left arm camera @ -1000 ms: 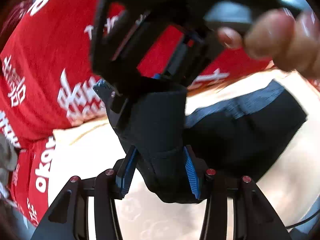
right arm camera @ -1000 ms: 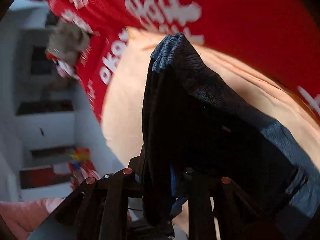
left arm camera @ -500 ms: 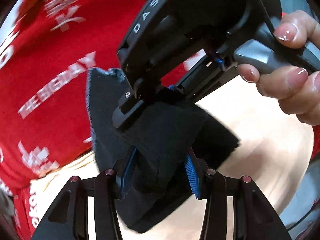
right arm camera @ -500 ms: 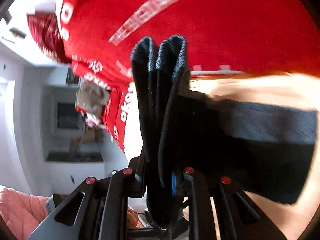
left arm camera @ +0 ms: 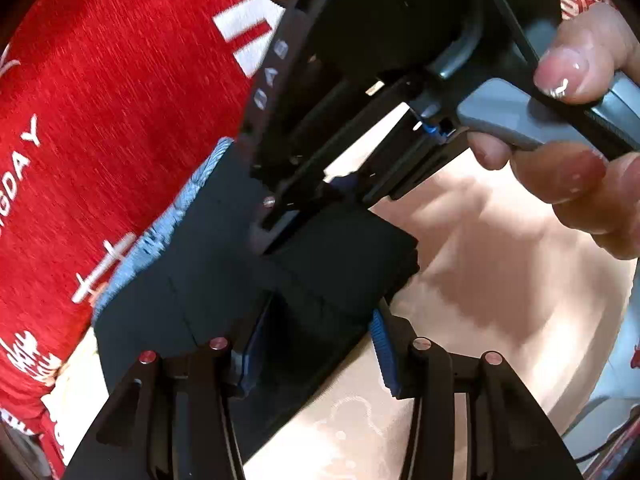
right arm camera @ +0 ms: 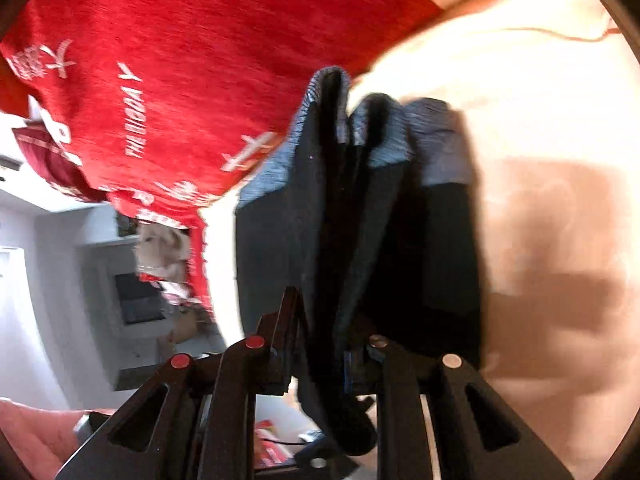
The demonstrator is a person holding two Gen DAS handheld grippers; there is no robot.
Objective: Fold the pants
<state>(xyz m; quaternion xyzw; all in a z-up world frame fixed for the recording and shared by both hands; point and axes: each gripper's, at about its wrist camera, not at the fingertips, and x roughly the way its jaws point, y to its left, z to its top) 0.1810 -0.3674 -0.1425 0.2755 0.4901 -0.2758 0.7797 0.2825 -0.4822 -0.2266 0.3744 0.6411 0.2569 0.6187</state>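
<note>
Jaws of left gripper (left arm camera: pixel 318 344) & right gripper (right arm camera: pixel 320 354) both clamp the folded black fabric pants (left arm camera: pixel 224 280), bunched btwn pads; layers prob. four.

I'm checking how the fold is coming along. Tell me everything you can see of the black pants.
The black pants are a dark, soft garment with a ribbed blue-grey band along one edge. They are bunched into several stacked layers, seen edge-on from the right wrist. Both claws pinch them: the left claw grips a thick folded wad, the right claw clamps the layers. The bundle sits over a pale peach surface, beside a red printed cloth.
</note>
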